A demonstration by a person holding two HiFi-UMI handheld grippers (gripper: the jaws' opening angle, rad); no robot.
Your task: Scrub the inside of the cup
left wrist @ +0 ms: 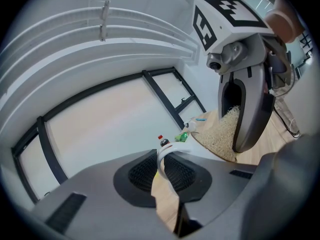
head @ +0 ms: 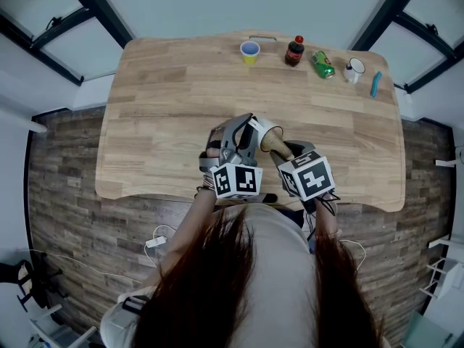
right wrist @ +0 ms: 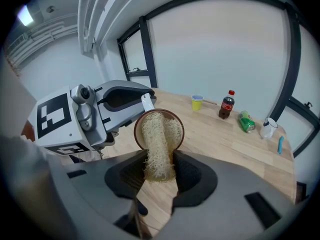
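A white cup with a brown inside is held tilted above the table's front edge. My left gripper is shut on the cup's white handle, which sits pinched between the pads. My right gripper is shut on a tan loofah scrubber. The scrubber's far end lies inside the cup's mouth and against its inner wall. In the left gripper view the scrubber fills the cup opening, with the right gripper's fingers just behind it.
Along the far edge of the wooden table stand a yellow cup, a cola bottle, a green can on its side, a small white mug and a blue object. The floor lies beyond the table's edges.
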